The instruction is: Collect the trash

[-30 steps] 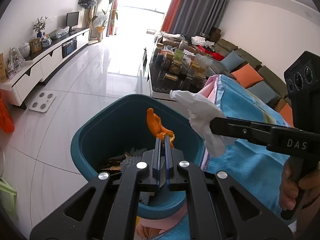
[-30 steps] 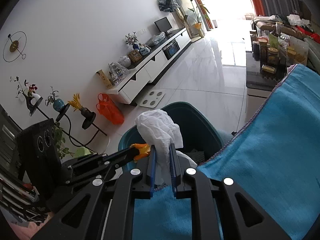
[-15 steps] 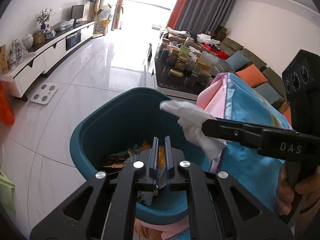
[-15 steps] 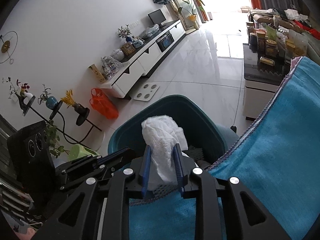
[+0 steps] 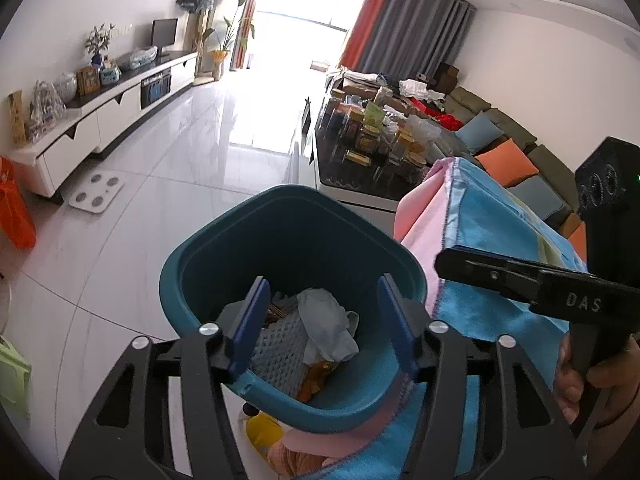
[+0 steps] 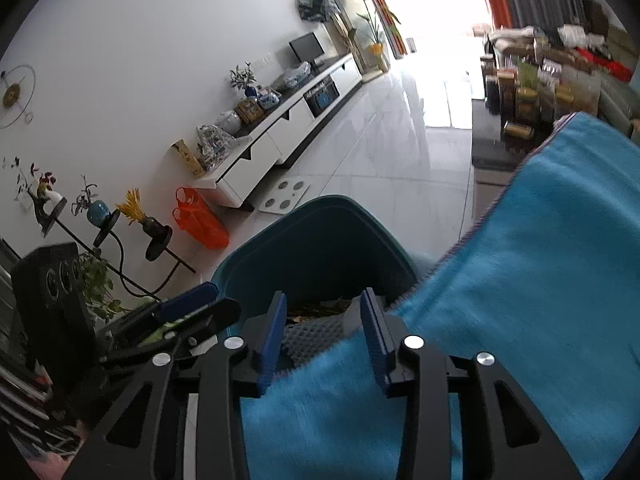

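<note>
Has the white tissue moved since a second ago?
Yes. The white tissue left the right claw, whose jaws are opening empty, and dropped below the teal bin's rim, onto the trash inside.

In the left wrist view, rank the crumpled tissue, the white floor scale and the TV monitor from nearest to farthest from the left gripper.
1. Crumpled tissue, in the teal bin, just beyond the opening, empty left gripper.
2. White floor scale, on the floor, left.
3. TV monitor, far left, on the cabinet.

Teal bin (image 5: 256, 236), white tissue (image 5: 326, 322), blue cloth (image 6: 552, 280), pink edge (image 5: 420, 220)
</note>
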`<state>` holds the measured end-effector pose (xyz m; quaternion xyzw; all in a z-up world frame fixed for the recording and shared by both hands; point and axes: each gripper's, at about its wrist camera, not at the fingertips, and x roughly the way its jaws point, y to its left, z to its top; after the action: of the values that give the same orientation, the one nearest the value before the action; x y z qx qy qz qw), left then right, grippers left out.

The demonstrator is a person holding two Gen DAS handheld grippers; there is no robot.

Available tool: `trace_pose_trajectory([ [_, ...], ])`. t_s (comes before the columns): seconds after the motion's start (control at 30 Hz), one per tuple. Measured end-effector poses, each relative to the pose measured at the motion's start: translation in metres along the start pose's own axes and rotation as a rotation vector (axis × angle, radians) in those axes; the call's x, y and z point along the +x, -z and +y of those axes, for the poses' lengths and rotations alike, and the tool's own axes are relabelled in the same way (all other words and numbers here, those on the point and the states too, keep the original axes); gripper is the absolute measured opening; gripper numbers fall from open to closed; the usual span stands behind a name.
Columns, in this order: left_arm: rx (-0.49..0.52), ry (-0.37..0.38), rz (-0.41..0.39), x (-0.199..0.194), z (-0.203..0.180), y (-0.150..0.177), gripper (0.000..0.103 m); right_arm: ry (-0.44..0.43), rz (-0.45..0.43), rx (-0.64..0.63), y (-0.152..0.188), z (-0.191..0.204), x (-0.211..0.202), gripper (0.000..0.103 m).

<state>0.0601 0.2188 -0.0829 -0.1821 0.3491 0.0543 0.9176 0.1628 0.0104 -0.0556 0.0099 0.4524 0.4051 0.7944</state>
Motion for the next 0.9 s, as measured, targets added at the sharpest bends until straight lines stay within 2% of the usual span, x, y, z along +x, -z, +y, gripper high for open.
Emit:
trace_pose_trajectory([
  [0.03,0.006,0.002,-0.010,-0.004,-0.003,0.001,0.067,0.008,-0.015,-0.008,0.004,0.000,-0.008,0.043],
  [0.1,0.015,0.014,-0.027,-0.011,-0.006,0.004,0.089,0.021,-0.049,-0.018,0.011,-0.003,-0.021,0.053],
  [0.17,0.046,0.046,-0.053,-0.022,-0.015,0.008,0.098,0.053,-0.087,-0.038,0.019,-0.005,-0.037,0.062],
  [0.27,0.093,0.082,-0.080,-0.035,-0.033,0.014,0.097,0.098,-0.151,-0.064,0.034,-0.011,-0.065,0.071],
  [0.33,0.119,0.097,-0.095,-0.040,-0.045,0.018,0.097,0.127,-0.192,-0.064,0.045,-0.016,-0.082,0.081],
  [0.4,0.142,0.123,-0.110,-0.044,-0.062,0.023,0.097,0.180,-0.245,-0.056,0.057,-0.023,-0.102,0.092],
  [0.47,0.144,0.152,-0.125,-0.047,-0.074,0.026,0.097,0.246,-0.299,-0.045,0.069,-0.030,-0.123,0.096],
  [0.63,0.178,0.177,-0.170,-0.050,-0.113,0.031,0.097,0.379,-0.410,-0.014,0.093,-0.048,-0.173,0.096],
  [0.9,0.279,0.164,-0.268,-0.054,-0.183,0.037,0.097,0.549,-0.518,0.050,0.132,-0.068,-0.224,0.096],
])
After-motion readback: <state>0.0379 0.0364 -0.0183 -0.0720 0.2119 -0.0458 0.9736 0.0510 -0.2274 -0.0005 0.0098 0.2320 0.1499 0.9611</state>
